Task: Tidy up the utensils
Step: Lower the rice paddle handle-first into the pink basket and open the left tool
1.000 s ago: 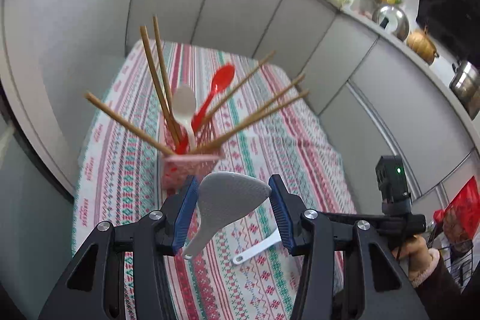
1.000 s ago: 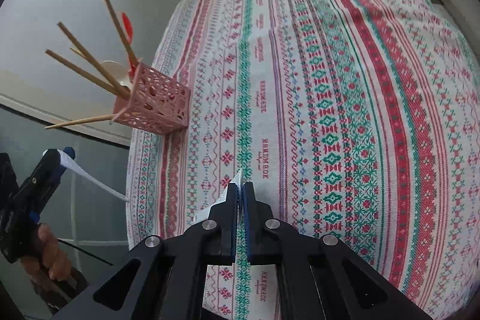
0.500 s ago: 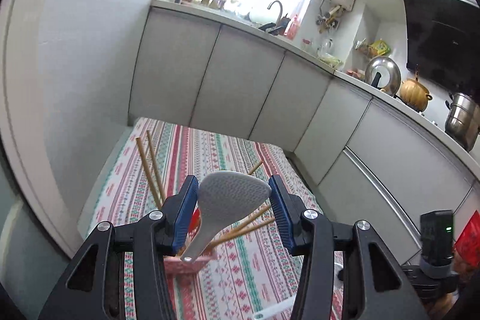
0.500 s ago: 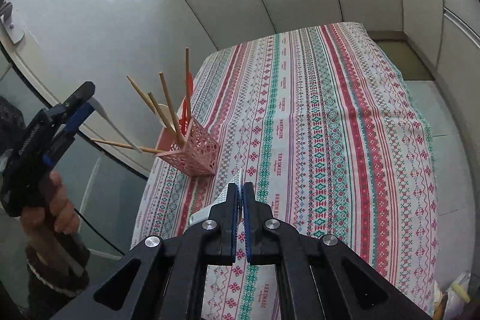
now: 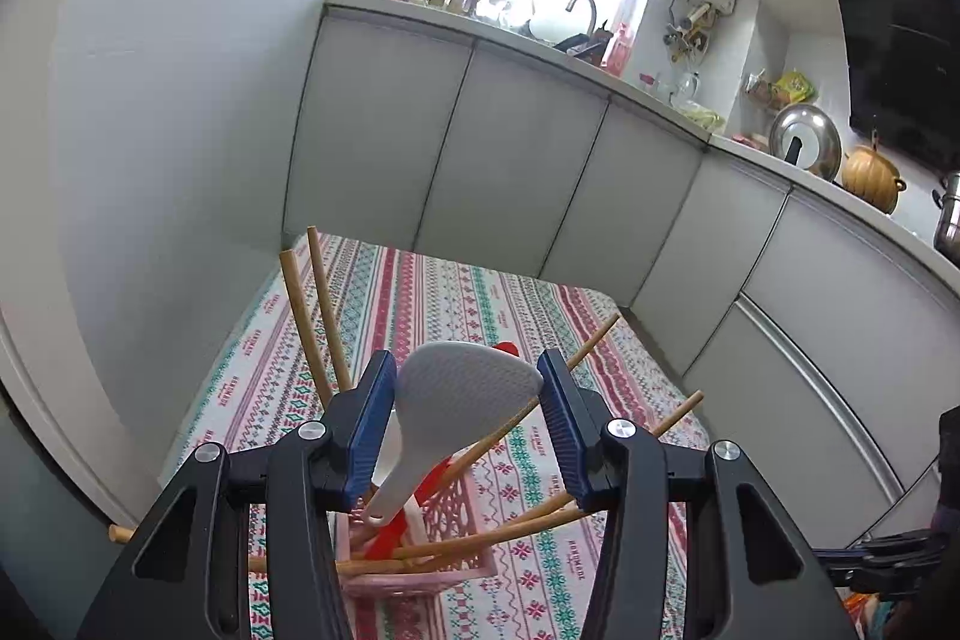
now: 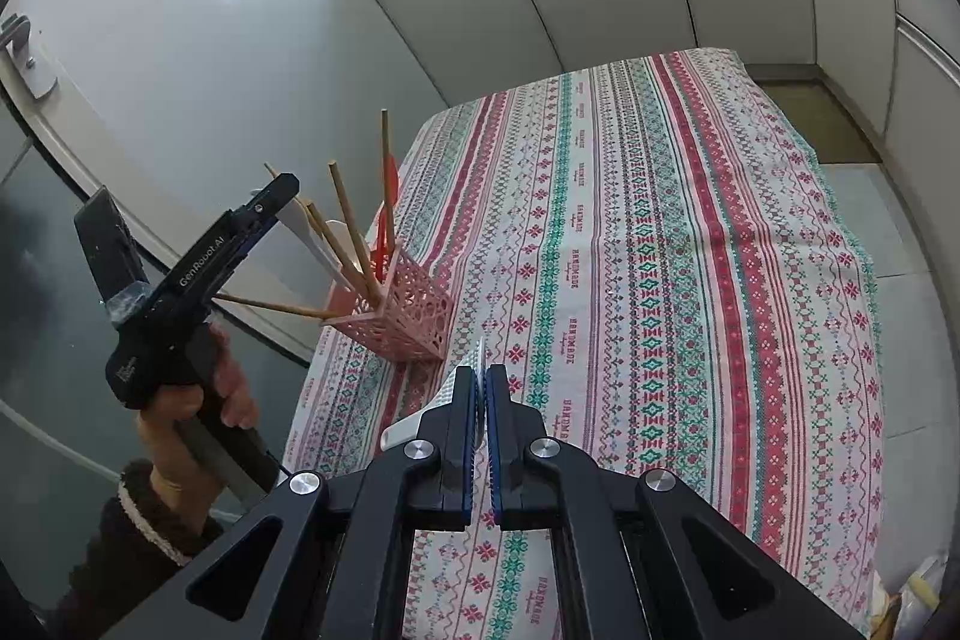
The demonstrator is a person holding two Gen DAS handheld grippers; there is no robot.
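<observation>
My left gripper [image 5: 468,376] is shut on a white rice paddle [image 5: 456,400], held by its head, handle pointing down into the pink lattice holder [image 5: 456,526]. The holder has several wooden chopsticks [image 5: 300,316], a red spoon [image 5: 396,532] and a white spoon. In the right wrist view the holder [image 6: 402,316] stands at the table's left edge, with the left gripper [image 6: 282,196] above it. My right gripper [image 6: 482,382] is shut on a second white rice paddle [image 6: 414,421], gripped edge-on, above the tablecloth.
The table has a striped red, green and white cloth [image 6: 660,250]. White cabinets [image 5: 510,160] and a wall surround it. A counter with a sink, pot lid and pots runs behind it [image 5: 804,142].
My left gripper has moved down over the holder, and the paddle's handle now reaches into it. My right gripper has drawn back and tilted up, still holding its paddle.
</observation>
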